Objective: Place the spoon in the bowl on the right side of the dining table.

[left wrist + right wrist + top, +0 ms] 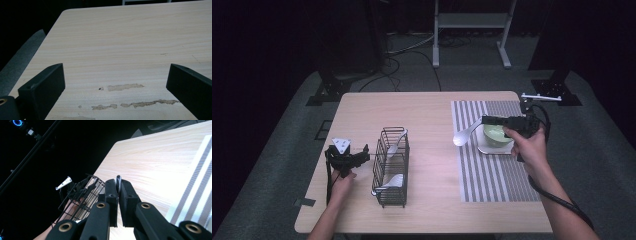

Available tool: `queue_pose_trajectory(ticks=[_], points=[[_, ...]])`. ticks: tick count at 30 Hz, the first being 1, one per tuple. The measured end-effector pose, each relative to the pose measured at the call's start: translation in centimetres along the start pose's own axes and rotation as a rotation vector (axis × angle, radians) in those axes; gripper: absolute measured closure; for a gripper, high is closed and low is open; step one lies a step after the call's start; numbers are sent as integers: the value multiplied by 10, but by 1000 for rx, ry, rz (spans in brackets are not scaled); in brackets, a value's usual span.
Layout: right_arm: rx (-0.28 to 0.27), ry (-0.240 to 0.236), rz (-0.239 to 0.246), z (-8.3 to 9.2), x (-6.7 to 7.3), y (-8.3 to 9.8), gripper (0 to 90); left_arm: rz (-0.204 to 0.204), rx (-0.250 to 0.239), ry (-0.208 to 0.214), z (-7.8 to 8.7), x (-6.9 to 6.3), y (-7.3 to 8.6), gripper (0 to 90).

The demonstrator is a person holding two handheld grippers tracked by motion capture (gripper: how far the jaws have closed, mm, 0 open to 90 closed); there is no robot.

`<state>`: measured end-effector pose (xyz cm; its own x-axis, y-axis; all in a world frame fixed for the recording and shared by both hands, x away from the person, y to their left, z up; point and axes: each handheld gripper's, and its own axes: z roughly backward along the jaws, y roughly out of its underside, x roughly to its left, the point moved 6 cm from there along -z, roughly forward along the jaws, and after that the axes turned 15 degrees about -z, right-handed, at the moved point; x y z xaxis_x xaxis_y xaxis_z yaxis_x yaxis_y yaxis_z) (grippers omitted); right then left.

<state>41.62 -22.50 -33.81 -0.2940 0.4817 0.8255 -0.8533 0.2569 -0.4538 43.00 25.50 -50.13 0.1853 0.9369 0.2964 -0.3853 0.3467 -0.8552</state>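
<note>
The right gripper (486, 120) has its jaws clamped on the handle of a white spoon (463, 135), holding it out level to the left so the rounded head hangs over the left edge of the striped mat (492, 185), just beside the bowl (496, 135) on its small plate (497, 149). In the right gripper view a thin dark-edged sliver, probably the handle's end, sticks up between the closed jaws. The grip is far back on the handle, which keeps the head free, likely for setting it down by the bowl. The left gripper (357, 156) rests low on the surface (427, 115) next to the wire rack (391, 167), jaws wide apart and empty. Two more pale utensils stand in the rack.
</note>
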Motion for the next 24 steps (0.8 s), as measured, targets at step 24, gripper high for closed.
queue_pose_trajectory(ticks=[24], points=[[-56, 43, -36, 18, -23, -9, 854, 7, -5, -1, 0, 0, 0, 9]])
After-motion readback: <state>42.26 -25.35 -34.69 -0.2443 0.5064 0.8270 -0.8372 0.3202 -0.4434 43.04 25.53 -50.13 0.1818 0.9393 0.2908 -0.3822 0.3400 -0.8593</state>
